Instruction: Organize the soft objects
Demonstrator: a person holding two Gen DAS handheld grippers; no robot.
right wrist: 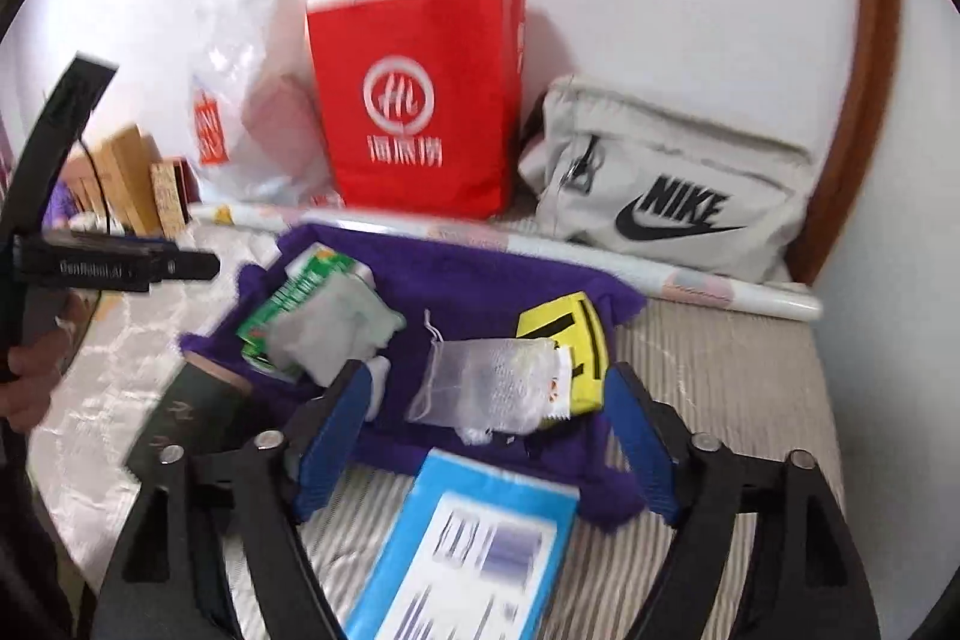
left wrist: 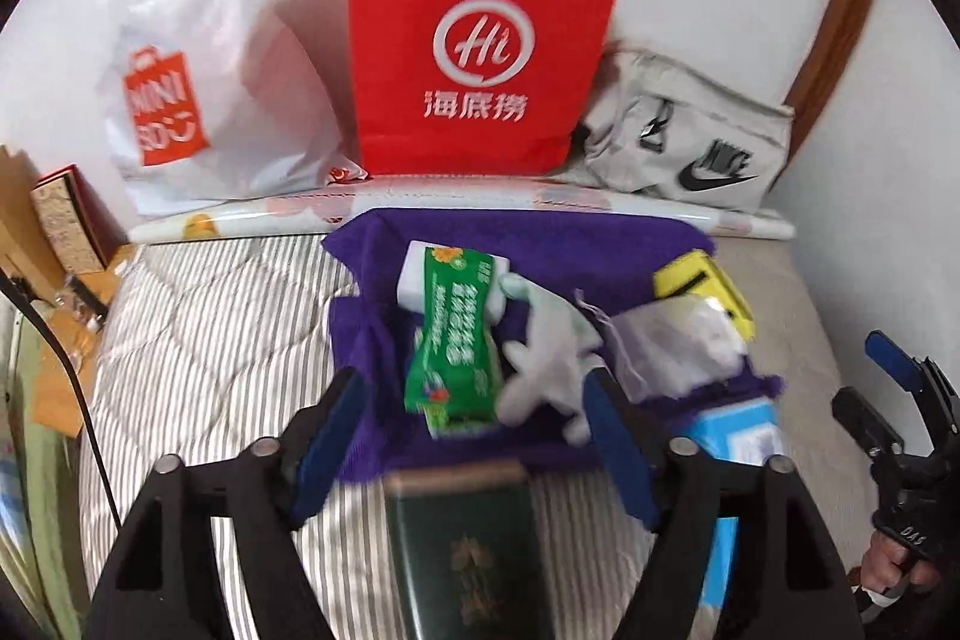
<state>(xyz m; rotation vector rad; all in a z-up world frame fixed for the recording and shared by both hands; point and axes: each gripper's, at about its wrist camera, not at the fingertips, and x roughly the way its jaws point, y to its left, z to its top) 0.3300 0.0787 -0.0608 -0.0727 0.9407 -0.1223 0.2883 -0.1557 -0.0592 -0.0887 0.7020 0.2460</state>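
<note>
A purple cloth (left wrist: 528, 244) (right wrist: 480, 280) lies spread on the striped bed. On it lie a green packet (left wrist: 453, 334) (right wrist: 288, 295), a pale grey soft toy (left wrist: 549, 358) (right wrist: 330, 334), a white mesh pouch (left wrist: 672, 340) (right wrist: 486, 385) and a yellow pouch (left wrist: 702, 280) (right wrist: 570, 334). My left gripper (left wrist: 474, 436) is open just before the cloth's near edge, over a dark green booklet (left wrist: 462, 550). My right gripper (right wrist: 486, 436) is open above the cloth's near edge, over a blue packet (right wrist: 474, 544). Both are empty.
Against the back wall stand a white Miniso plastic bag (left wrist: 198, 88), a red paper bag (left wrist: 474, 58) (right wrist: 420, 112) and a grey Nike bag (left wrist: 690, 142) (right wrist: 672, 184). A rolled sheet (left wrist: 540, 205) lies before them. Boxes (left wrist: 66, 220) sit at the left. A black cable (left wrist: 66, 370) crosses the bed.
</note>
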